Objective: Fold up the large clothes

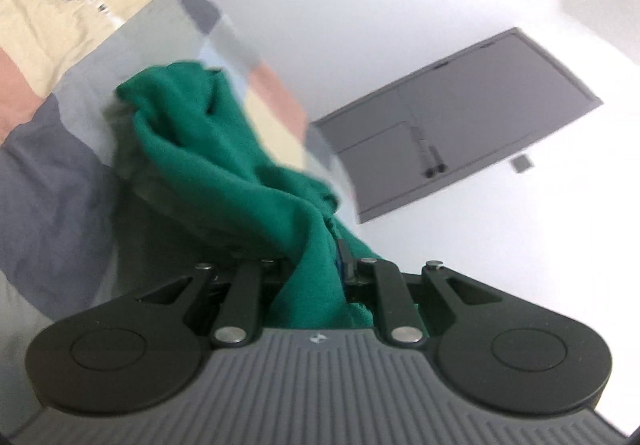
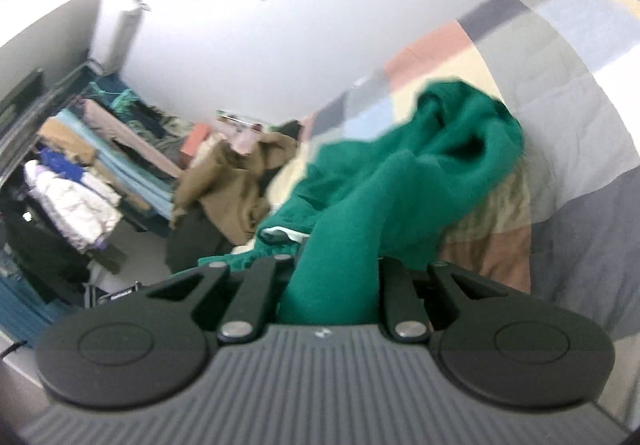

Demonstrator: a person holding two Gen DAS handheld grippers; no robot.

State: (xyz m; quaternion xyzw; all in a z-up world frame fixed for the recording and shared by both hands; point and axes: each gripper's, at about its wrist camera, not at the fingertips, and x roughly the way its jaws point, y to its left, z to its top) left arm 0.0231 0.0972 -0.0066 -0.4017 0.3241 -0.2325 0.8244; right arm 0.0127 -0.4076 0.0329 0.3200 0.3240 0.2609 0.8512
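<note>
My left gripper (image 1: 320,277) and right gripper (image 2: 332,277) each clamped the green garment (image 1: 224,149). It hung above the patchwork bed (image 1: 52,149). No writing was readable.

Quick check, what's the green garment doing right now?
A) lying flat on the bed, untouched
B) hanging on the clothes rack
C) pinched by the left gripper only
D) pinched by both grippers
D: the green garment bunches between the closed jaws of the left gripper and also of the right gripper, above the bed.
</note>
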